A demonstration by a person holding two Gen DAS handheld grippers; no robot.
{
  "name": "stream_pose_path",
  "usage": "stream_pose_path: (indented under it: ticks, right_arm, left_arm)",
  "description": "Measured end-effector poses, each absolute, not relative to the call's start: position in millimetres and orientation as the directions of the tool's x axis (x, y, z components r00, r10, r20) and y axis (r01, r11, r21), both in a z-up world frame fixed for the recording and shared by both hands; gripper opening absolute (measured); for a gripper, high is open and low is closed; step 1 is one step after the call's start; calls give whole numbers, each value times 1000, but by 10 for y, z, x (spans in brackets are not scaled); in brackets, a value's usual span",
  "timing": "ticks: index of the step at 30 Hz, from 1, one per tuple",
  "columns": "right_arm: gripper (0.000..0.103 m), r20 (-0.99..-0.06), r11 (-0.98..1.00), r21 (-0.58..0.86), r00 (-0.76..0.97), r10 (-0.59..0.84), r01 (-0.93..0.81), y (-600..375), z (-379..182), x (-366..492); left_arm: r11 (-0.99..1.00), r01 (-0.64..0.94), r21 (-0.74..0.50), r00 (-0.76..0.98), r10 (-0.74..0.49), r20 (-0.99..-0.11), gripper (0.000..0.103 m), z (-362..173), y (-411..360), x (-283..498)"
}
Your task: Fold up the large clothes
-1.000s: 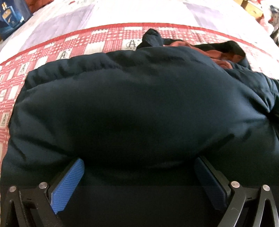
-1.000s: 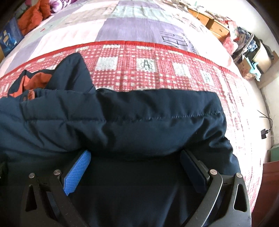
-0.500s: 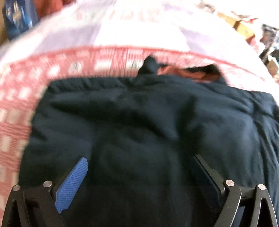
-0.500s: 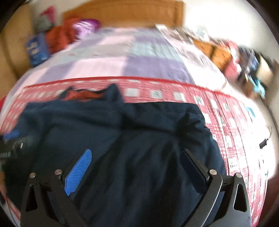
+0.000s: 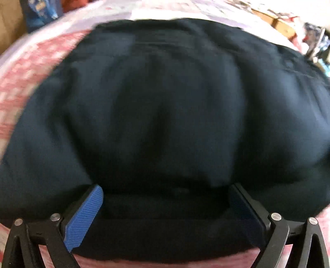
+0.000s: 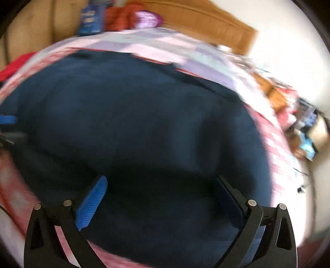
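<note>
Both views are smeared by motion blur, so fine detail is hard to make out. A dark navy padded jacket fills most of the left wrist view and lies spread on the bed, over a red-and-white checked bedspread whose pattern is only a smear. The jacket's right edge runs out of the frame, and its near hem is hidden behind the left claw.

The left claw stands wide, its blue pads well apart with the jacket's near edge lying between them. Whether the pads touch the cloth cannot be told.

In the right wrist view the jacket again covers the middle of the bed. The right claw is also wide, one blue pad lit and the other in shadow, with the jacket's edge between them. A bit of blue at the left border is too cut off to identify.

Beyond the bed are a wooden headboard, an orange cloth, a purple bundle and a blue box; its print is unreadable. Clutter at the right is too blurred to name.
</note>
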State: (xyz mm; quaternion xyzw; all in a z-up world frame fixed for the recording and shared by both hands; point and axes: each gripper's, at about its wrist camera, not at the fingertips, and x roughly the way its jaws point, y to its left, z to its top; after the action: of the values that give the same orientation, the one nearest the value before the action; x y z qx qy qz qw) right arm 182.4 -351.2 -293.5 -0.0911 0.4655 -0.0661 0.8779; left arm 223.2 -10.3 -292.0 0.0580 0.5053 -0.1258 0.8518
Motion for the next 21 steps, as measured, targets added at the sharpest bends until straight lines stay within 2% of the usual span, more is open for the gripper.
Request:
stream_pose_path:
  ticks: [2,5,9,13,17,21]
  right_arm:
    - [103,-829,987,-120,535,-161,110,-4009,-2950,1782]
    - [103,-831,975,-160,511,-218,155,-4325,-2968,1749]
    - [103,-853,960,-106,472,-222,259,-4706,-3032,1675]
    - [103,-849,953,-149,459,-260,265,-4656,-3065,1672]
    - [103,-838,940,-207,447,-314,273,-4581,-3030,1726]
    - [103,-800,925,-274,472,-371,263,-4387,-2754,1684]
  left_arm:
    - [971,241,3,482,-117,-869,101,-2914,113,2352]
    - [980,199,31,484,-71,-872,103,-2953,471,2508]
    - [981,162,108,484,17,-875,103,-2976,786,2620]
    - [998,56,24,438,-3,-899,103,-3062,1207,2659]
    - [995,76,65,452,24,-892,103,-3022,1164,2608]
    - [998,51,39,497,9,-868,99,-2804,1131,2553]
